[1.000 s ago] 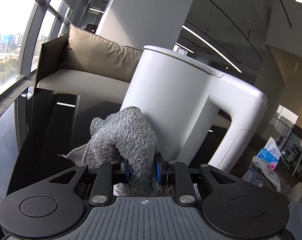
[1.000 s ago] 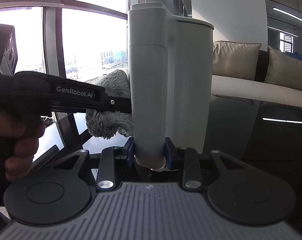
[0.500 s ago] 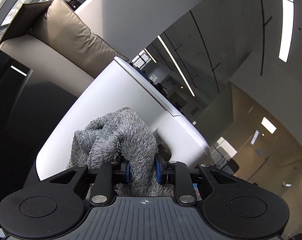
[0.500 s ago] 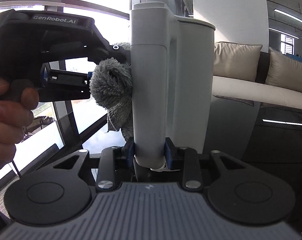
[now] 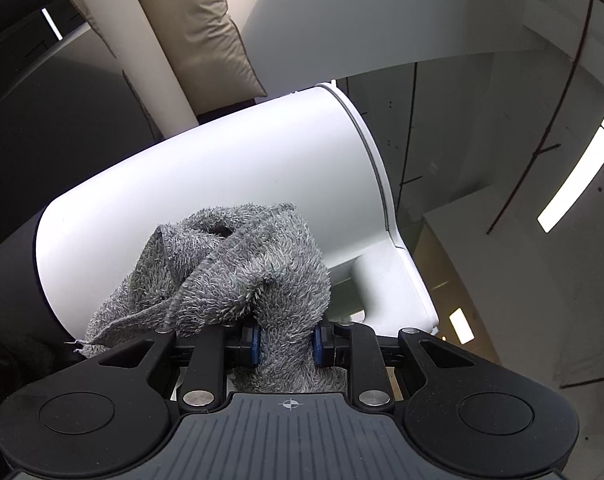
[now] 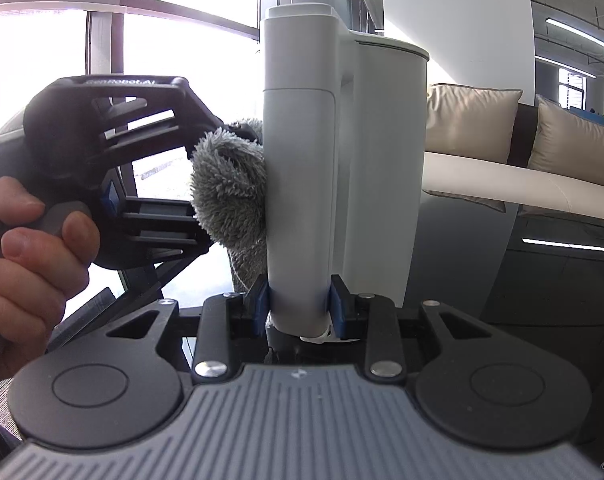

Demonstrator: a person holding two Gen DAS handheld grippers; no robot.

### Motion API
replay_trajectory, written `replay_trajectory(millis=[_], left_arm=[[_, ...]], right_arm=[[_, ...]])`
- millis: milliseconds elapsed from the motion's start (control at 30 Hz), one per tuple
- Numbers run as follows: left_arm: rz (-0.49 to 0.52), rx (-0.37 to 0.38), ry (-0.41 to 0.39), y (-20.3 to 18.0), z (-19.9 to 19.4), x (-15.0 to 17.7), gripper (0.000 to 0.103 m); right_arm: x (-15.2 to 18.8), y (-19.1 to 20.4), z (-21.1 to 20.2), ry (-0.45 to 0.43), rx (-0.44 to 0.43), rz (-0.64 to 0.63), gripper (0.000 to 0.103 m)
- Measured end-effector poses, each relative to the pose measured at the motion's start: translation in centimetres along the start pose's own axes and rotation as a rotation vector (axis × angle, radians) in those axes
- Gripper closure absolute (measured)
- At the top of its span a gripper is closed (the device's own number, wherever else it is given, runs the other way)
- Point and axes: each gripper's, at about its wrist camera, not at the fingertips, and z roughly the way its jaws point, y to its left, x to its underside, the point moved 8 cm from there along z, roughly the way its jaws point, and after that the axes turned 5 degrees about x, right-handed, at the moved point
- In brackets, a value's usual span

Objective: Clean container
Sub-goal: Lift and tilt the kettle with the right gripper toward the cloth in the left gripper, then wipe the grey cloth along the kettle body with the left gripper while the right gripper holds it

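A white jug-shaped container (image 5: 230, 184) with a thick handle (image 6: 300, 184) stands upright on a dark glossy table (image 6: 541, 280). My right gripper (image 6: 298, 308) is shut on the lower end of that handle. My left gripper (image 5: 286, 340) is shut on a fluffy grey cloth (image 5: 238, 264) and presses it against the container's side wall. In the right wrist view the cloth (image 6: 232, 188) bulges against the wall left of the handle, with the left gripper (image 6: 200, 224) behind it and a person's hand (image 6: 26, 256) around its grip. The left view is strongly rolled.
A beige sofa with cushions (image 6: 501, 152) runs along the far side of the table. Large windows (image 6: 42, 48) fill the left of the right wrist view. A white column (image 6: 453, 12) rises behind the container.
The left gripper has rolled and slid the cloth over the container's side, from low near the base to mid-height by the handle. The right gripper has kept its hold on the handle.
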Motion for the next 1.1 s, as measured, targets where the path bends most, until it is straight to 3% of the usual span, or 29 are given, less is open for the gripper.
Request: replay_trajectory(millis=[367, 767, 833, 1100], left_arm=[[-0.043, -0.069, 0.034, 2.7, 1.0, -0.2, 0.082], [-0.051, 0.059, 0.000, 4.3, 2.6, -2.2, 0.082], [-0.051, 0.026, 0.011, 5.8, 3.5, -2.2, 0.082], [-0.073, -0.022, 0.021, 4.7, 0.7, -2.9, 0.082]], right_arm=[[0.1, -0.1, 0.1, 0.000, 0.003, -0.007, 0.071], [0.4, -0.1, 0.0, 0.001, 0.002, -0.008, 0.071], [0.4, -0.1, 0.0, 0.001, 0.002, -0.007, 0.071], [0.4, 0.0, 0.1, 0.003, 0.002, -0.005, 0.071]])
